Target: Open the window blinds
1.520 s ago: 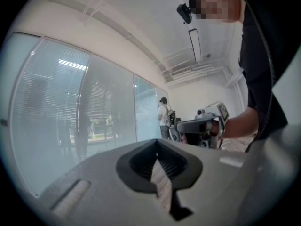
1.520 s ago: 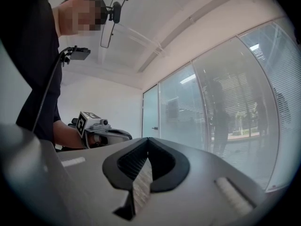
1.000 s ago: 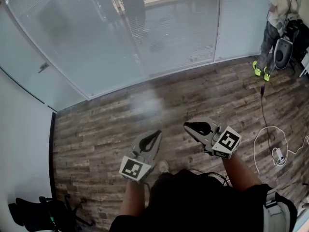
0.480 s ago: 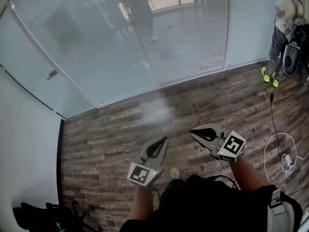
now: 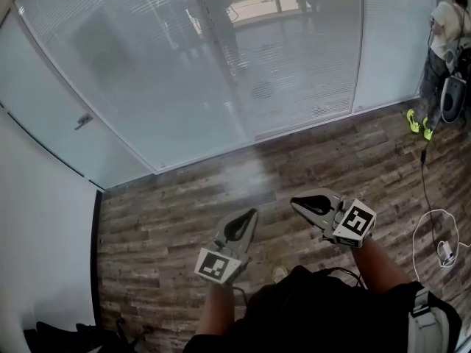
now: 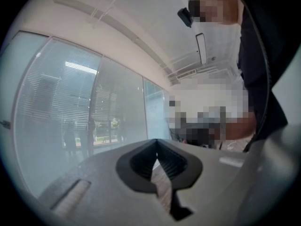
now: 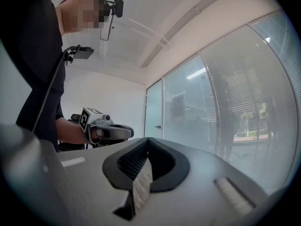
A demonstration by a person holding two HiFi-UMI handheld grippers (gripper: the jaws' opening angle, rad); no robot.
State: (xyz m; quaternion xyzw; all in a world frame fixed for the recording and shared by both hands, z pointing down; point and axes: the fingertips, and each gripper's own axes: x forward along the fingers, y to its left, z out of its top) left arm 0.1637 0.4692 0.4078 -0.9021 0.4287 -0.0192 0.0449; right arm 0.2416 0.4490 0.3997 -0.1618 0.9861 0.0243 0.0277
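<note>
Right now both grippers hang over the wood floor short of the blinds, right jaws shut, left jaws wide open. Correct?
No: the left gripper has its jaws shut too, nothing between; the left gripper view shows it. The rest holds: it and the right gripper hang over the wood floor, short of the blinds.

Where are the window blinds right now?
In the head view, the blinds span the top of the picture, on the far side of the wooden floor, with a person standing at their right end.
</note>
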